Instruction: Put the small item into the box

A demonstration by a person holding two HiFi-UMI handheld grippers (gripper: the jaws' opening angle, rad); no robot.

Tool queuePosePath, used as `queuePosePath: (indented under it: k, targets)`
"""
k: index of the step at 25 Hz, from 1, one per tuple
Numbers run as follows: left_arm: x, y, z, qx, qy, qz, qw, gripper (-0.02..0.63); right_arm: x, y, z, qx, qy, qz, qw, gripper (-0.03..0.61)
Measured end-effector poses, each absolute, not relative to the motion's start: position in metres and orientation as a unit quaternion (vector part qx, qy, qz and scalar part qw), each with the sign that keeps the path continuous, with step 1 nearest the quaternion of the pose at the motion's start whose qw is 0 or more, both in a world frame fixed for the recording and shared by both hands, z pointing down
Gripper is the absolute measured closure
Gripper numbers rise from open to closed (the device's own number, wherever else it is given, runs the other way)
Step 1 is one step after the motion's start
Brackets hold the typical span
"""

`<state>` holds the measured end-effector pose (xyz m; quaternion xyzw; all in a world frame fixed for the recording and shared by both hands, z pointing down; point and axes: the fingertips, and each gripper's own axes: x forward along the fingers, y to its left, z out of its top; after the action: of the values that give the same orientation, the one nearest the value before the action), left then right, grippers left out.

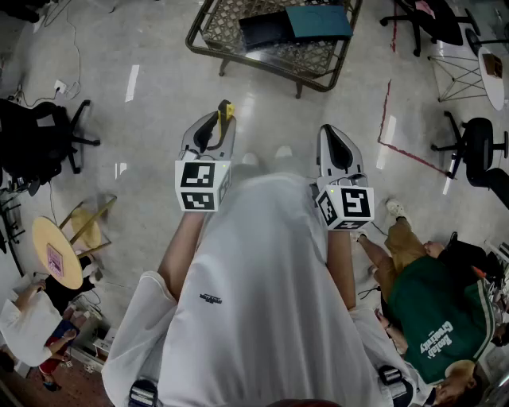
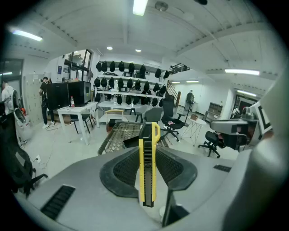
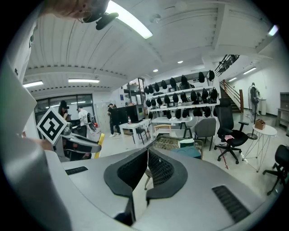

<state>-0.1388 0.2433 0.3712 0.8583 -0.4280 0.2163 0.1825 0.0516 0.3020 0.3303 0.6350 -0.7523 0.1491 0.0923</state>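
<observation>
A yellow and black utility knife (image 2: 147, 171) stands upright between the jaws of my left gripper (image 2: 148, 151), which is shut on it. In the head view its yellow tip (image 1: 226, 110) pokes out ahead of the left gripper (image 1: 218, 127), held at waist height over the floor. My right gripper (image 1: 335, 147) hangs beside it, and its jaws meet with nothing between them (image 3: 147, 155). A teal box (image 1: 318, 21) and a dark box (image 1: 266, 30) lie on a wire-mesh table (image 1: 231, 49) some way ahead. The teal box (image 3: 193, 152) also shows in the right gripper view.
Office chairs (image 1: 477, 147) stand at the right and a black one (image 1: 40, 139) at the left. A person in a green shirt (image 1: 433, 310) sits close at my right. A round yellow table (image 1: 56, 253) is at the lower left. Red tape (image 1: 387, 103) marks the floor.
</observation>
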Motion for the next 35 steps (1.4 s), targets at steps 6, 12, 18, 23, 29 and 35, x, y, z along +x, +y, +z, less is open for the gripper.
queuePosePath:
  k: [6,12,18,23,29,35]
  targets:
    - [-0.140,0.260,0.356,0.856,-0.439,0.217,0.164,0.503,0.040,0.310,0.321,0.614,-0.770,0.137,0.105,0.575]
    - [-0.125,0.266,0.338,0.852,-0.456,0.205,0.158,0.503,0.050,0.305,0.308,0.597,-0.786,0.121,0.099,0.575]
    - [-0.099,0.281,0.333,0.850,-0.457,0.214,0.151,0.503,0.077,0.309,0.303,0.599,-0.788,0.121,0.076,0.574]
    - [-0.081,0.284,0.331,0.848,-0.460,0.220,0.147,0.503,0.097,0.312,0.305,0.599,-0.788,0.123,0.064,0.574]
    - [-0.060,0.282,0.334,0.843,-0.467,0.223,0.145,0.503,0.123,0.316,0.313,0.602,-0.786,0.130,0.060,0.572]
    - [-0.052,0.266,0.332,0.841,-0.473,0.217,0.146,0.503,0.124,0.307,0.321,0.591,-0.791,0.142,0.066,0.574]
